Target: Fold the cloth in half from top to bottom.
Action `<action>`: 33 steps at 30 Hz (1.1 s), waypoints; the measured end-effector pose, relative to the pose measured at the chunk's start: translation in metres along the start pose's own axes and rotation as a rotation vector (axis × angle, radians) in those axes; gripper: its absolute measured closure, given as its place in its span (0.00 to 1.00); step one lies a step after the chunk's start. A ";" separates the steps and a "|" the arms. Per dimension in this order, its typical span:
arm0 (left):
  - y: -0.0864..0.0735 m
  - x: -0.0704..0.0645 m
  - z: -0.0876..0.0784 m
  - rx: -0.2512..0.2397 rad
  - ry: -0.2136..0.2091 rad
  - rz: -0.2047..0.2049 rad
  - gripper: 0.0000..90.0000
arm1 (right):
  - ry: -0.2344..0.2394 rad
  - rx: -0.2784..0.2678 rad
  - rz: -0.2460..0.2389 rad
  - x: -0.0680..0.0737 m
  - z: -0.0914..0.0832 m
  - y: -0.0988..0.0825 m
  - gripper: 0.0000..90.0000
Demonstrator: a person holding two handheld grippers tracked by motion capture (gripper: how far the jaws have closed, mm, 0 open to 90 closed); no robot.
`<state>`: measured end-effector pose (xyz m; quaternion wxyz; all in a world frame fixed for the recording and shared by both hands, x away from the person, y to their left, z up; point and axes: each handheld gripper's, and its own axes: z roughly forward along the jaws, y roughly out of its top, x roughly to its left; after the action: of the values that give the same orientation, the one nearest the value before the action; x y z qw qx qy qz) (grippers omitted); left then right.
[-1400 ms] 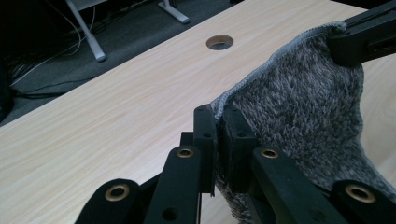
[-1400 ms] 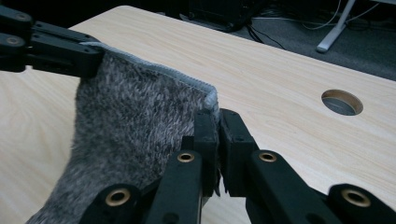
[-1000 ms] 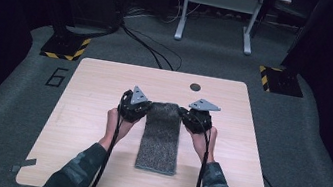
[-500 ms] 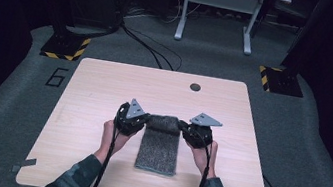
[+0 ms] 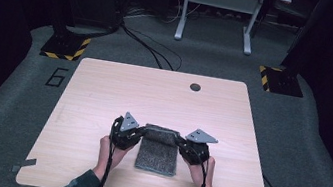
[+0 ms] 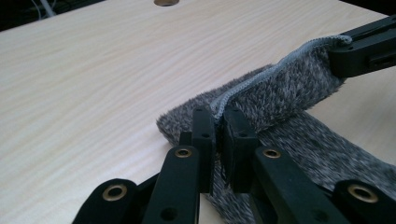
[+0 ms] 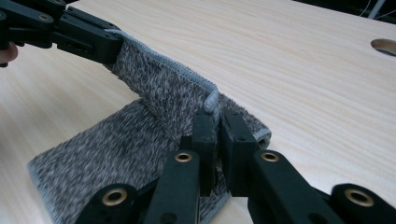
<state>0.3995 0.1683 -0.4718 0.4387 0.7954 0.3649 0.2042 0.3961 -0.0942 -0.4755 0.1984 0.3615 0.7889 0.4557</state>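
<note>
The fold looks roughly halfway done. The left gripper [image 5: 133,134] is clamped on one far corner of the grey towel [image 5: 158,154], and the right gripper [image 5: 185,144] is clamped on the other, so the stitched edge [image 6: 261,77] stretches taut between the two. That edge hangs lifted above the rest of the towel, which lies flat on the tabledtop [image 5: 103,93] beneath and behind both grippers, toward the person. Judging by this, what is left is to lay the raised edge down on the near end, let go and smooth it.
</note>
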 end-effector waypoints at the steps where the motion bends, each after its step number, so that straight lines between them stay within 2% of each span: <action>1: -0.003 -0.001 -0.001 -0.003 -0.004 -0.002 0.93 | 0.008 0.000 -0.005 0.000 -0.001 -0.002 0.94; 7: -0.015 -0.009 -0.004 0.016 -0.016 -0.012 0.93 | 0.010 0.019 0.016 0.007 -0.006 -0.014 0.93; 9: -0.022 -0.010 -0.004 0.025 -0.011 -0.034 0.93 | 0.021 0.030 0.014 0.011 -0.007 -0.021 0.93; 11: -0.024 -0.011 -0.003 0.027 -0.012 -0.045 0.92 | 0.018 0.037 0.010 0.014 -0.007 -0.025 0.93; 13: -0.033 -0.014 -0.003 0.033 -0.020 -0.064 0.92 | 0.007 0.046 0.013 0.018 -0.007 -0.031 0.93; 21: -0.042 -0.021 -0.005 0.038 -0.037 -0.071 0.91 | 0.017 0.061 0.013 0.023 -0.014 -0.041 0.93; 24: -0.044 -0.022 -0.005 0.063 -0.056 -0.073 0.90 | 0.026 0.068 0.005 0.026 -0.016 -0.045 0.91; 25: -0.044 -0.022 -0.005 0.063 -0.056 -0.073 0.89 | 0.032 0.080 0.001 0.026 -0.017 -0.046 0.89; 26: -0.046 -0.022 -0.005 0.079 -0.075 -0.079 0.86 | 0.028 0.092 -0.004 0.027 -0.017 -0.048 0.87; 29: -0.049 -0.024 -0.007 0.104 -0.110 -0.081 0.73 | 0.049 0.115 -0.003 0.027 -0.019 -0.052 0.81; 32: -0.050 -0.023 -0.016 0.119 -0.119 -0.084 0.54 | 0.049 0.108 -0.004 0.026 -0.028 -0.055 0.75; 33: -0.050 -0.022 -0.021 0.106 -0.117 -0.095 0.49 | 0.061 0.105 0.001 0.025 -0.032 -0.056 0.71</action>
<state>0.3521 0.1803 -0.5029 0.4258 0.8100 0.3861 0.1167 0.3372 -0.1121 -0.5068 0.1547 0.3577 0.8171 0.4248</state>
